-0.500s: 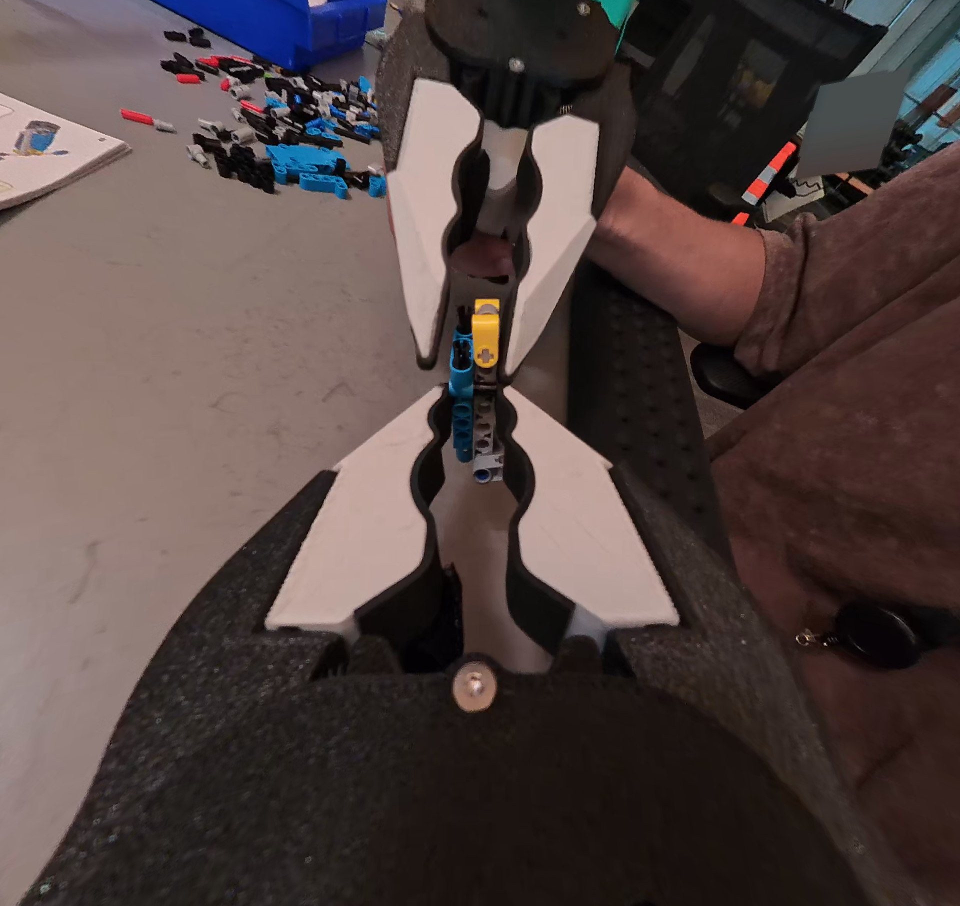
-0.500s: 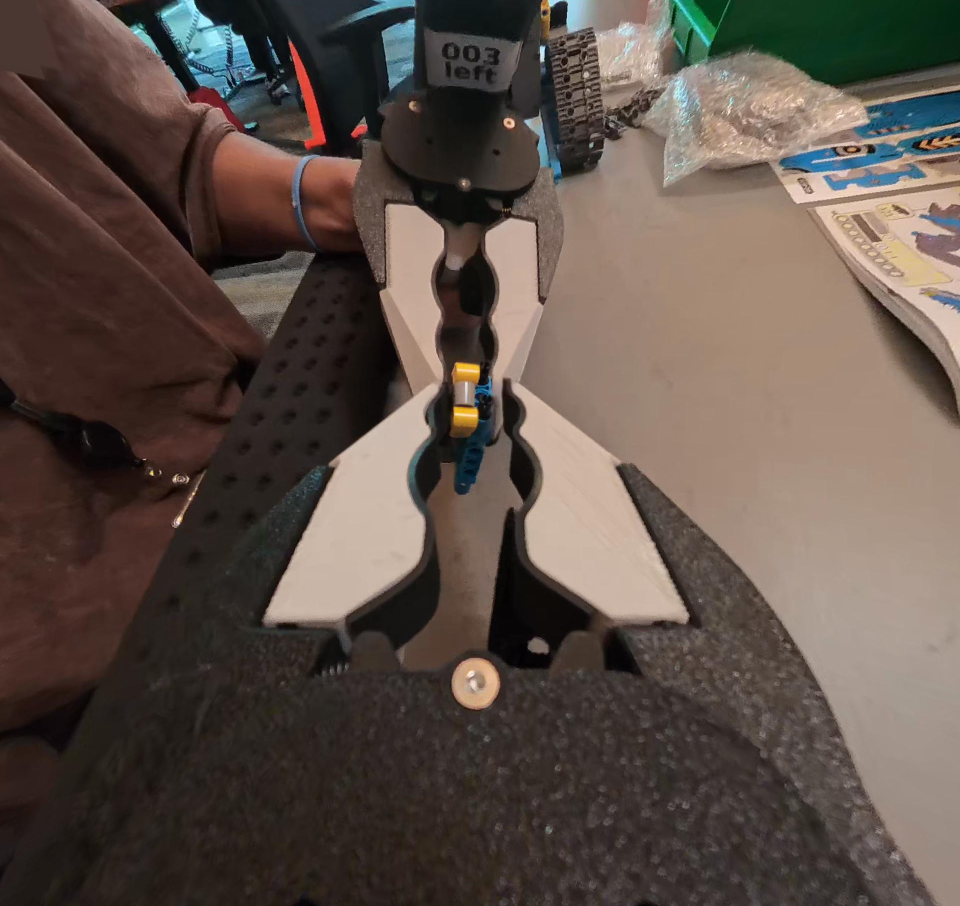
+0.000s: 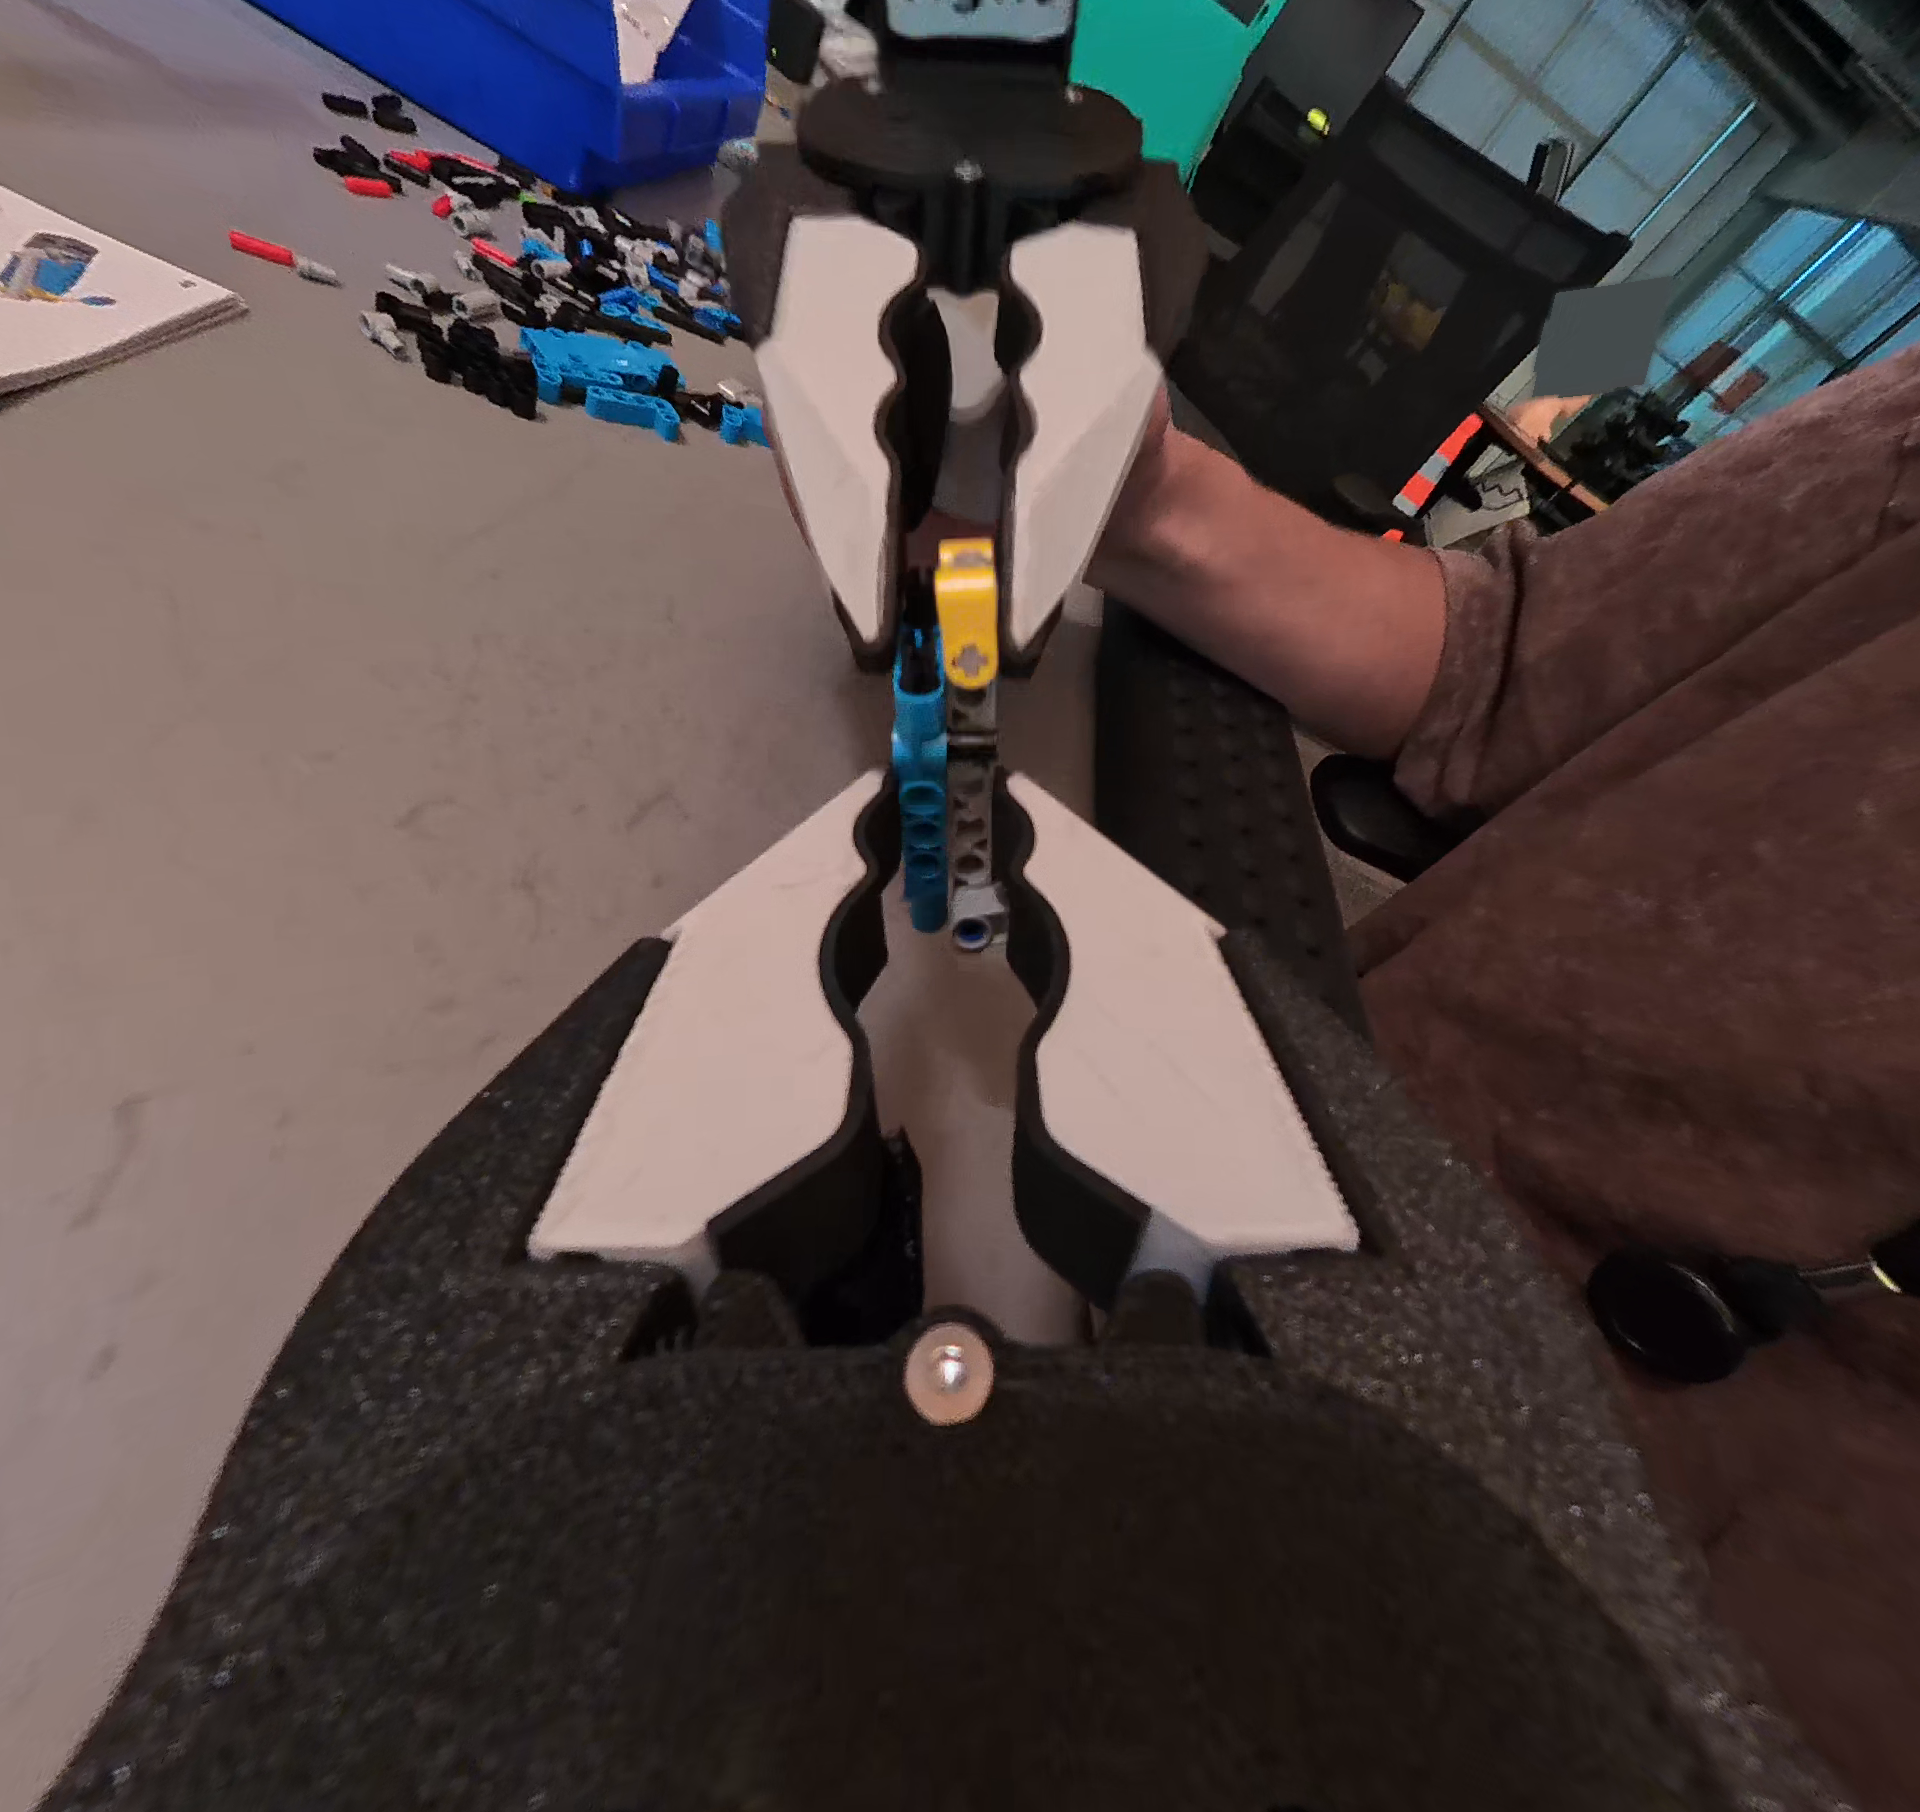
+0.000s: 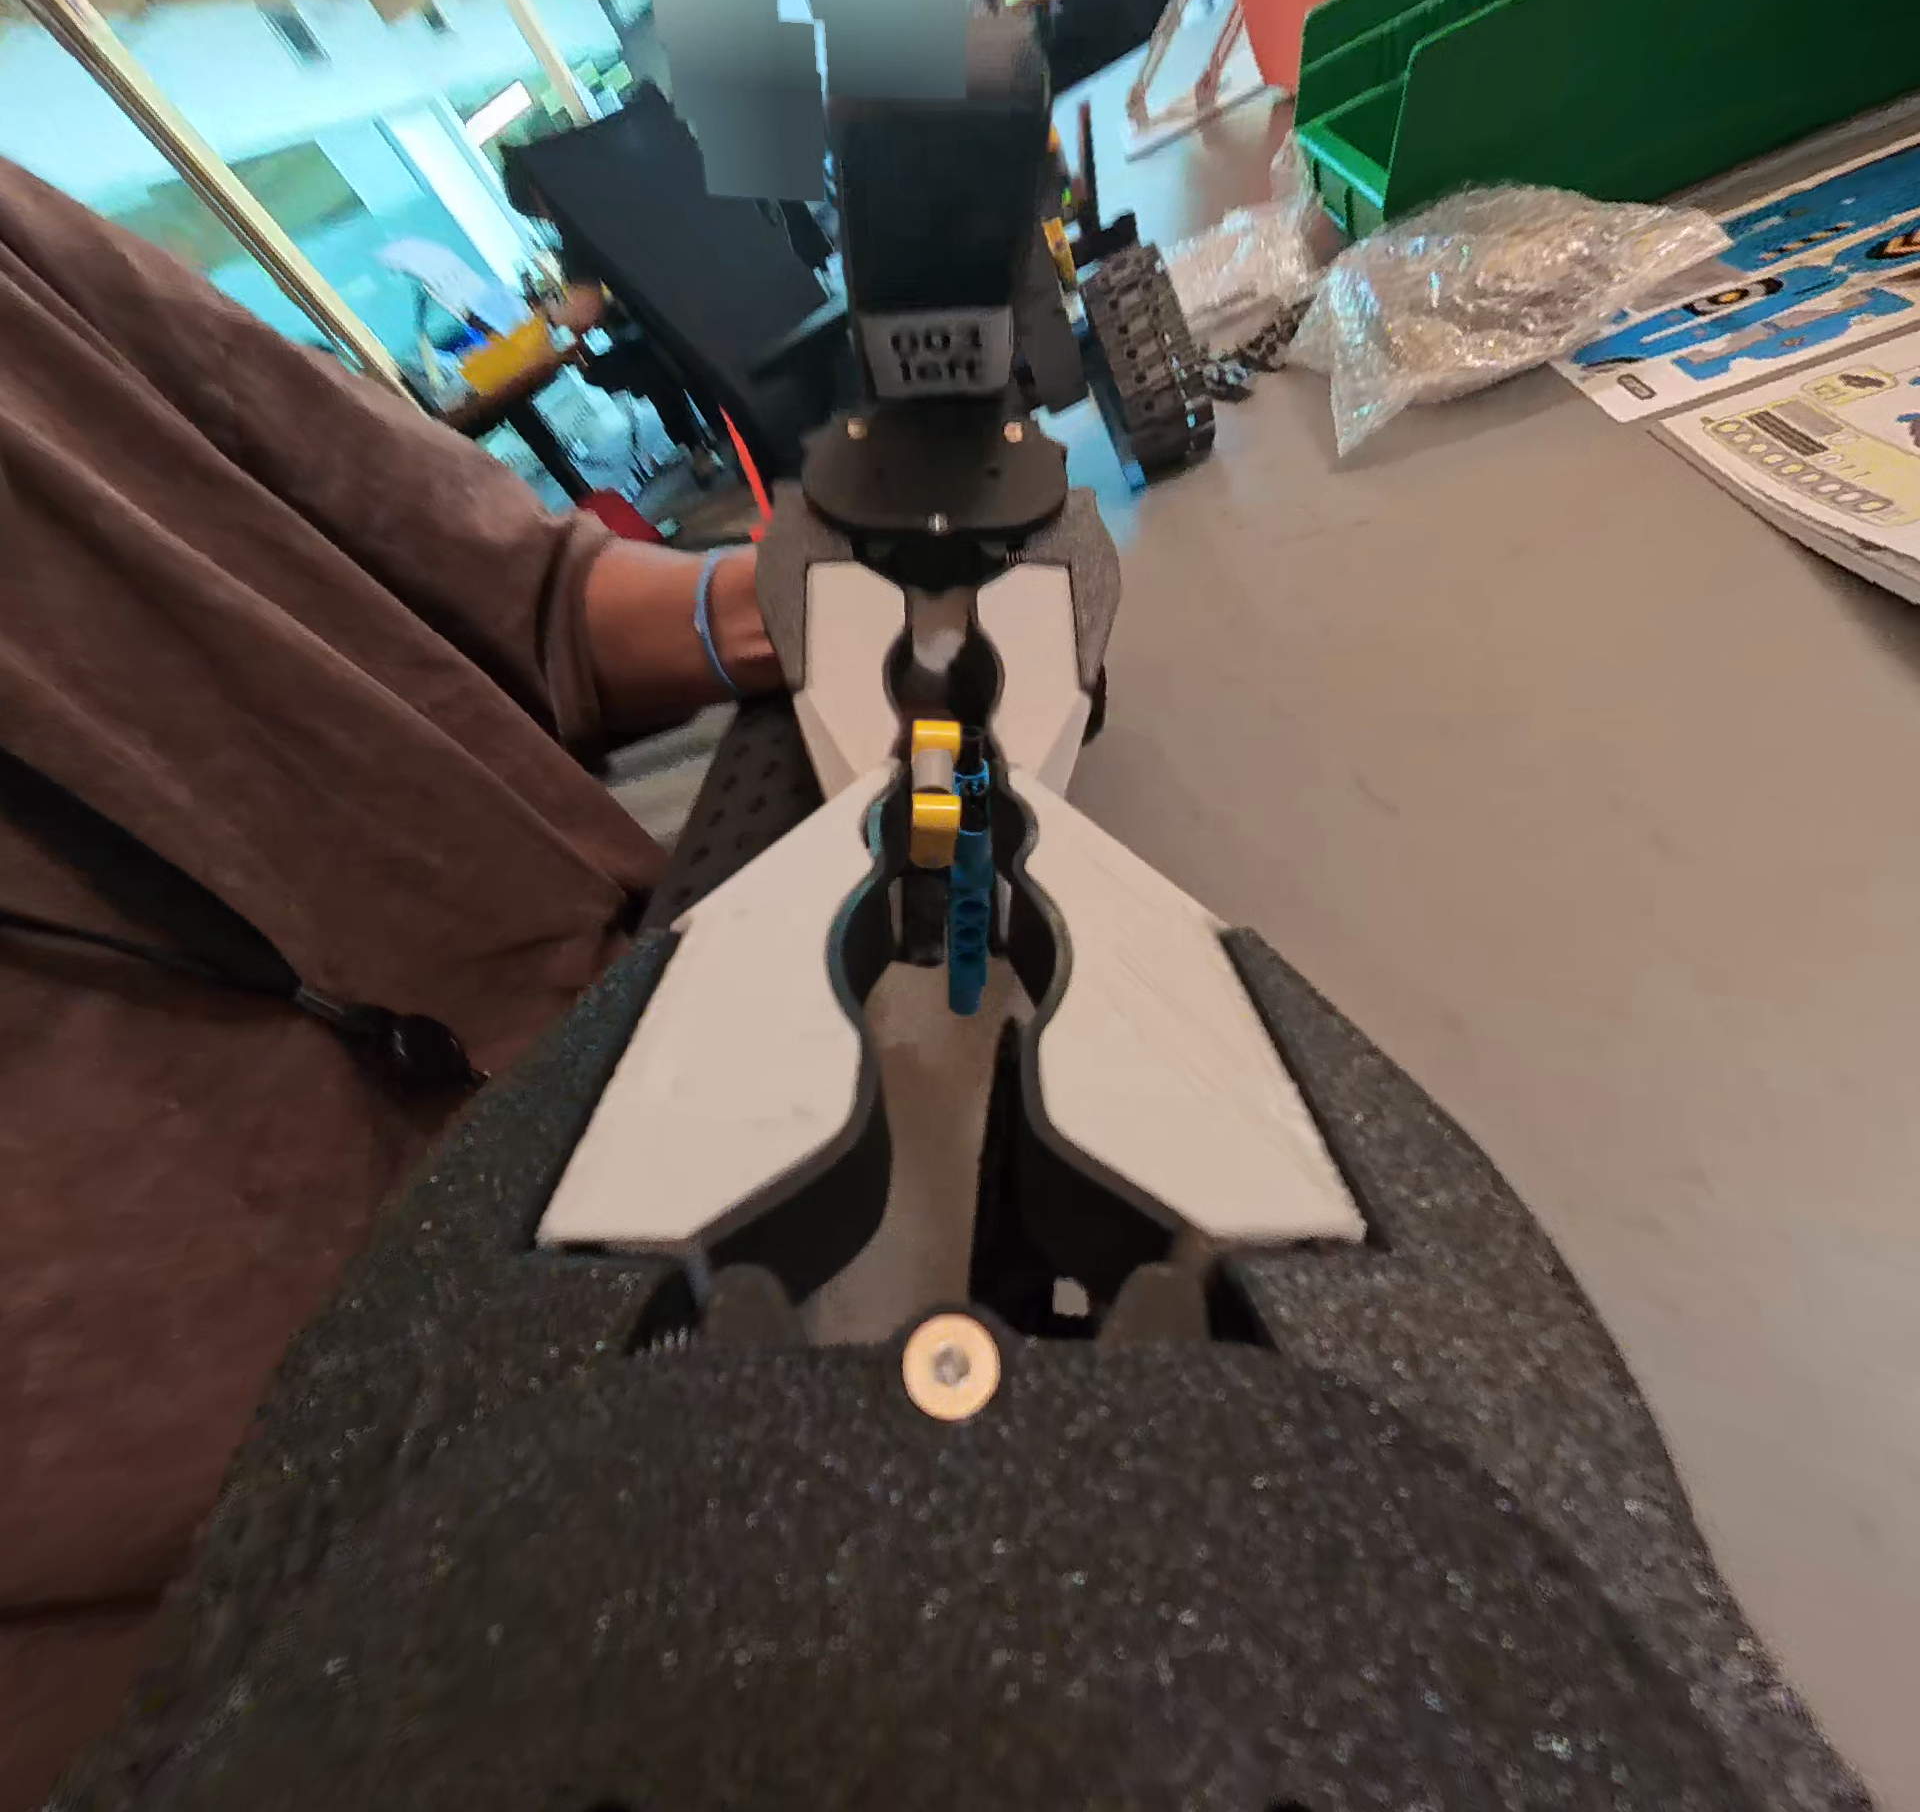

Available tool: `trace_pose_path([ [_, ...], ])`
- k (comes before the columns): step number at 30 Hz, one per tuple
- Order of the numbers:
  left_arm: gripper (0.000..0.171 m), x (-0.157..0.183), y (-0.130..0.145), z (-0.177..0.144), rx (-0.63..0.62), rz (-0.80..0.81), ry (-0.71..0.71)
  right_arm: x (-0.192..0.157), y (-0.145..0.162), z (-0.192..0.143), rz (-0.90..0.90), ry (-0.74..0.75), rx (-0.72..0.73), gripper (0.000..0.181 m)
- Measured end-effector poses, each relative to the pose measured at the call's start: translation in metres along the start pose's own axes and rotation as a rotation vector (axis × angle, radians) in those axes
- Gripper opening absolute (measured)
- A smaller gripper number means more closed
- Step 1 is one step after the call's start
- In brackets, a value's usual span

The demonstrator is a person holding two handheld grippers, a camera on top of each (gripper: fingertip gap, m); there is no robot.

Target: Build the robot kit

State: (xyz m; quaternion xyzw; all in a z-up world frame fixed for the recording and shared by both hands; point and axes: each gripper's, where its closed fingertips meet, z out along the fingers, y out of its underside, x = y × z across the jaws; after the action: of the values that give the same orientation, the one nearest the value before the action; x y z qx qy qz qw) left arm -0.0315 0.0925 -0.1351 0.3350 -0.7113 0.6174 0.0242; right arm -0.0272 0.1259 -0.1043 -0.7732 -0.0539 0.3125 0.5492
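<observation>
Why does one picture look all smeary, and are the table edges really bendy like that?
Right wrist view: the background windows and the plastic bag are smeared by motion blur; the brick assembly is sharper. Left wrist view: crisper, with the loose bricks distinct. Both bend outer edges, a wide-angle effect.

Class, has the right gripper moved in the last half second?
Yes: the right gripper has tipped slightly upward; in its view the tracked vehicle and crumpled bag sit lower.

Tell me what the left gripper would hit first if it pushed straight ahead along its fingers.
Most likely the right gripper, which faces it tip to tip. Both are shut on the same small brick assembly of blue, grey and yellow pieces, so the left gripper would drive that assembly deeper between the other's fingers.
</observation>
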Motion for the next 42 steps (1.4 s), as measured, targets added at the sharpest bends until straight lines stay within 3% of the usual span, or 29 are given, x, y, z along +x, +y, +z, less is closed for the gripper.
trace_pose_path([
  [4,0.023,0.001,0.002,0.008,-0.019,0.026,-0.021,0.002,-0.001,0.002,0.054,-0.02,0.019,0.013],
  [7,0.027,0.003,-0.012,-0.003,0.074,-0.041,0.031,0.0,-0.009,-0.004,0.049,-0.032,0.067,0.013],
  [14,0.053,0.032,-0.052,-0.031,0.301,-0.306,0.403,-0.031,-0.039,-0.02,0.033,-0.214,0.246,0.014],
  [20,0.05,0.047,-0.062,-0.034,0.335,-0.505,0.638,-0.049,-0.05,-0.021,0.034,-0.322,0.317,0.014],
  [24,0.034,0.044,-0.067,-0.042,0.365,-0.638,0.751,-0.054,-0.052,-0.022,0.008,-0.329,0.328,0.014],
  [26,0.028,0.042,-0.068,-0.044,0.371,-0.65,0.755,-0.056,-0.056,-0.025,0.007,-0.343,0.349,0.014],
  [31,0.033,0.059,-0.059,-0.033,0.283,-0.592,0.769,-0.061,-0.058,-0.027,-0.014,-0.349,0.364,0.013],
  [40,0.037,0.075,-0.062,-0.036,0.285,-0.557,0.837,-0.061,-0.056,-0.022,-0.009,-0.351,0.341,0.013],
  [42,0.031,0.077,-0.062,-0.039,0.292,-0.545,0.846,-0.063,-0.057,-0.023,-0.013,-0.356,0.343,0.014],
])
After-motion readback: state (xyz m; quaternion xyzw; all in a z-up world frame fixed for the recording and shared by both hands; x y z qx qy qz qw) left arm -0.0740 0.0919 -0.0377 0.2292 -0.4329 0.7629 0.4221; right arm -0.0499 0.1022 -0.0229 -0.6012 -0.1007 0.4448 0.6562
